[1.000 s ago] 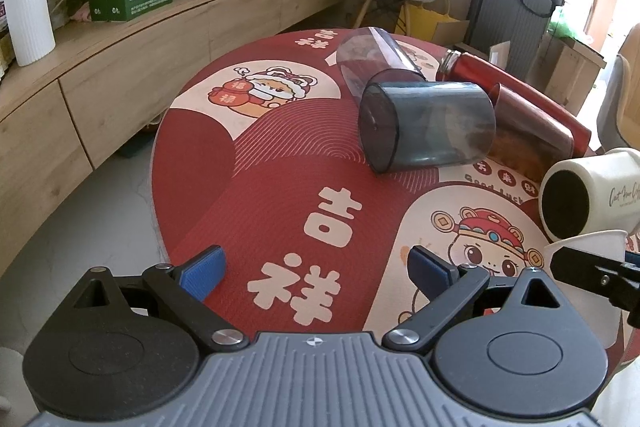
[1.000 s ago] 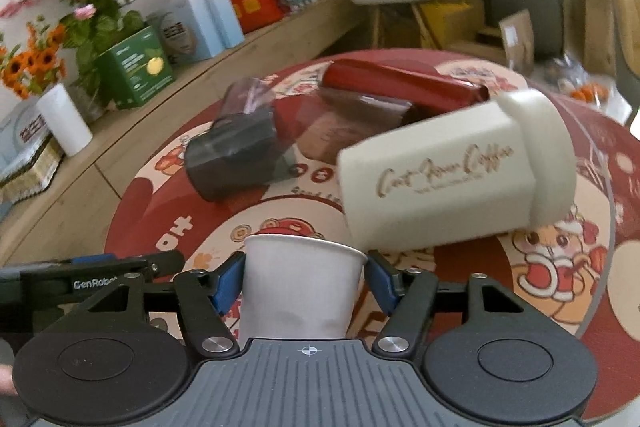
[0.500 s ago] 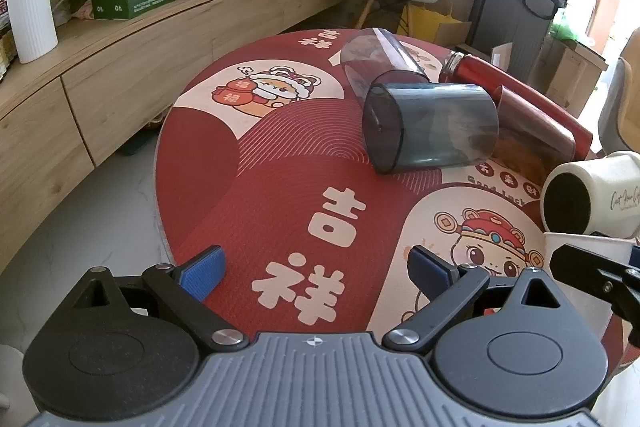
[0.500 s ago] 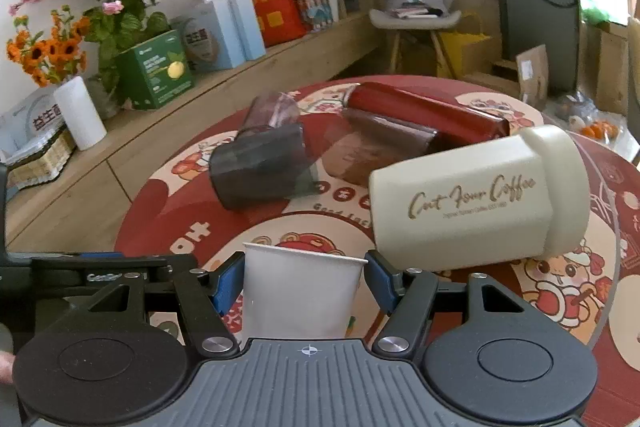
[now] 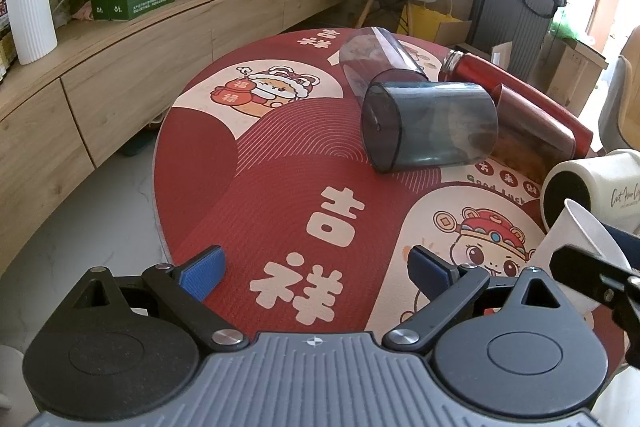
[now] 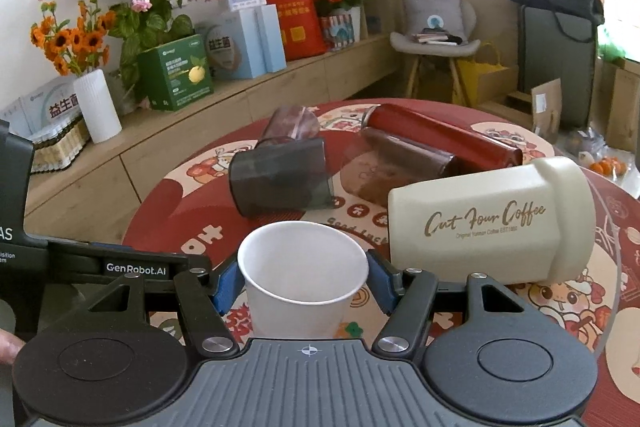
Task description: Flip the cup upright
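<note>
Paper cup (image 6: 303, 277) mouth-up between the right claw's (image 6: 304, 281) blue pads

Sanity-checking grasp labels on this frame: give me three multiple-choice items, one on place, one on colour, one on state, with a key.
1. Where is the paper cup?
A. between the right gripper's fingers
B. on the shelf
C. inside the grey tumbler

2. What colour is the "Cut Four Coffee" mug?
A. green
B. cream
C. black

3. How does the left gripper stand?
A. shut on a cup
B. open, holding nothing
C. shut on the flask

Key: A, blue pads of the right gripper flank the cup; B, its body shows cream; B, its pads are wide apart over the table mat.
</note>
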{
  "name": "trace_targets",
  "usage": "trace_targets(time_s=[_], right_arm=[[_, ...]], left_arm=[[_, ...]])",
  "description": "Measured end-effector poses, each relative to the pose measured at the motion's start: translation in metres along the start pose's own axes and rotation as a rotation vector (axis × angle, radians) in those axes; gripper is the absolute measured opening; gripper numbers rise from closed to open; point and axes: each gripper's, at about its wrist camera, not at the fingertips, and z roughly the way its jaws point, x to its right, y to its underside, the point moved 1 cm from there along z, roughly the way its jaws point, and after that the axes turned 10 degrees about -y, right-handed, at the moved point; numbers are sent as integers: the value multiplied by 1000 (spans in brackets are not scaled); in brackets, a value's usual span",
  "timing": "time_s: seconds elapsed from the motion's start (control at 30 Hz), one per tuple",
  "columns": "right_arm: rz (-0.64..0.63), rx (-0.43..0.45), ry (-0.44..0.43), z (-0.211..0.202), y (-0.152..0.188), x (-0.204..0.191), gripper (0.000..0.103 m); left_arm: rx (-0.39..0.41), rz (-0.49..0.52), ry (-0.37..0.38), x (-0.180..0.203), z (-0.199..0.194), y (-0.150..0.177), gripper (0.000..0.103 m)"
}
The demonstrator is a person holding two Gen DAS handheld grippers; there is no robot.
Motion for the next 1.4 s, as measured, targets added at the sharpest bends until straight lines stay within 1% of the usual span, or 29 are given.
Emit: trace_targets(time_s=[0.17, 0.27, 0.33, 0.53, 0.67, 0.73, 0.8, 0.9, 1.0, 1.1, 1.2, 1.4], right_arm=[[-2, -30, -12, 1, 2, -3, 63], [-3, -38, -10, 2, 2, -3, 66], [-1, -53, -12, 4, 4, -3, 71], [-37, -89, 14, 9, 9, -9, 77], [-26, -114, 23, 11, 11, -6, 79], [-26, -117, 31, 9, 13, -7, 83], [-19, -123, 46, 5, 15, -8, 85], [-13, -125, 68, -6, 16, -12, 93], [-7, -121, 107, -22, 15, -15, 101], [26, -118, 107, -44, 15, -18, 103], [37, -106, 139, -66, 14, -23, 103], [59, -61, 163, -108, 12, -38, 103]], left_arm=[[-2, -8, 1, -2, 1, 0, 99], [-1, -4, -1, -2, 1, 0, 99], [-1, 0, -4, -1, 1, 0, 99], [1, 0, -3, -3, -3, 0, 99], [11, 7, -15, -8, -9, 4, 99], [15, -2, -26, -11, -14, 5, 99], [27, -13, -33, -13, -22, 7, 99], [48, -8, -53, -12, -37, 10, 99], [82, 4, -54, -9, -59, 15, 99], [113, 19, -41, -7, -84, 23, 99], [131, 29, -17, -5, -111, 31, 99], [157, 50, 21, -7, -155, 47, 99]])
